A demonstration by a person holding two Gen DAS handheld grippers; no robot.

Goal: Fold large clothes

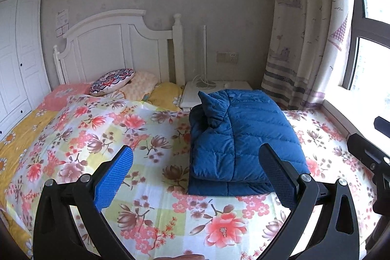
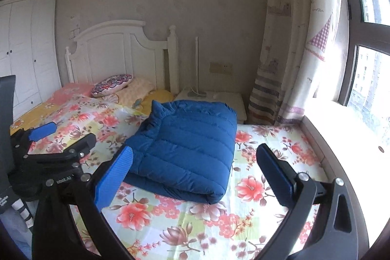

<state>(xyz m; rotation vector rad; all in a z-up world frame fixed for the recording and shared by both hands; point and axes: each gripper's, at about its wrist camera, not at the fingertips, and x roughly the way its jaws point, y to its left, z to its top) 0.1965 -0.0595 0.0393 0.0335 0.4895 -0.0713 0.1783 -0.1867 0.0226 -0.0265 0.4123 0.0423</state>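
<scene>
— Jaws first, going left to right: our left gripper (image 1: 195, 174) has its jaws spread wide with nothing between the pads, hanging over the bed (image 1: 85, 133) and its floral quilt. Where's the jacket from there?

— The blue down jacket (image 1: 241, 138) lies just ahead and a little right of it, already a compact rectangular bundle, layers stacked, with one corner (a collar or hood end, we can't tell which) sticking up at the far side. It sits toward the window side of the bed, near the white nightstand (image 1: 219, 87).

— And our right gripper (image 2: 195, 174)?

— Jaws gaping too, gripping nothing; its near pad overlaps the bundle's near edge in our view, though we can't say it touches.

— So which step are we on?

— We judge the folding done or nearly so, with both tools off the cloth. What's left, if anything, is tidying: we'd press that raised corner flat or square the edges. That calls for a gentle low approach, since puffy down springs back and a careless nudge could slide the top layer off.
</scene>
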